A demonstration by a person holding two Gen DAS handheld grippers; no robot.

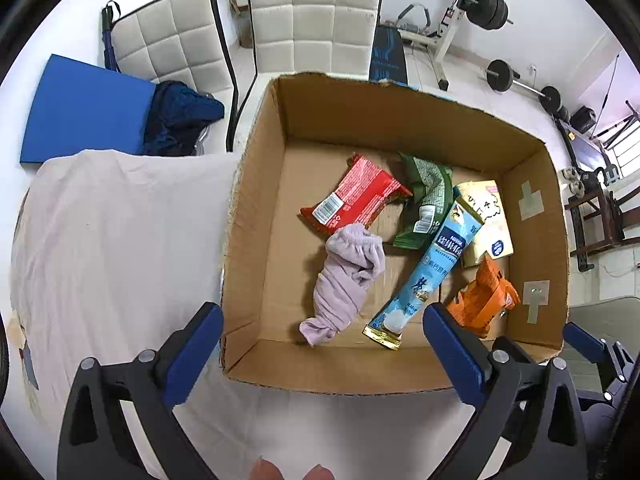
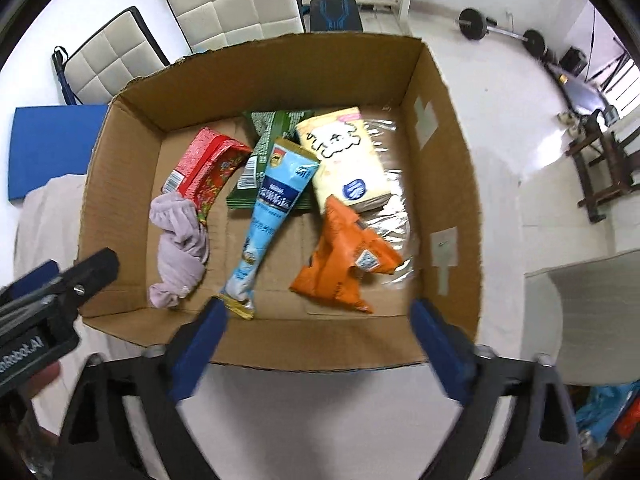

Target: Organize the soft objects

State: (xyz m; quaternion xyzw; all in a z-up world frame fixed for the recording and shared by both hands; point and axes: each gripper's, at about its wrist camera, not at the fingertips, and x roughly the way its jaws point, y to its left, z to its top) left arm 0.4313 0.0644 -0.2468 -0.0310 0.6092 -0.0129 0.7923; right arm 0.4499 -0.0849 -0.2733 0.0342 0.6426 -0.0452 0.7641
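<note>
Hovering above the near edge of the cardboard box (image 1: 256,240), the left hand-held gripper (image 1: 322,340) is released, its blue pads spread wide with nothing between them; the right hand-held gripper (image 2: 318,336) is spread the same way and holds nothing either. Every soft thing in view already lies inside the box: a lilac sock (image 1: 346,276) rolled up near the left wall, a red snack packet (image 1: 354,196) touching its upper end, a green packet (image 1: 426,200) behind, a long light-blue sachet (image 1: 426,268) lying diagonally across the middle, a pale yellow tissue pack (image 1: 486,224) with clear plastic wrap (image 2: 390,208) beside it, and a crumpled orange packet (image 1: 486,300) toward the right. The box stands on a tabletop (image 1: 108,240) covered with a pale cloth.

Judging by this, the gathering looks largely finished (no loose item shows on the cloth in either view), and the step in hand is probably tidying or checking the contents. To do that well, keep both sets of fingers clear of the near cardboard wall before descending, since the rim sits just below them. For the sock, pinch its bunched middle, not a loose end, so it does not unroll. The sachet overlaps the green packet, so lift it first.
</note>
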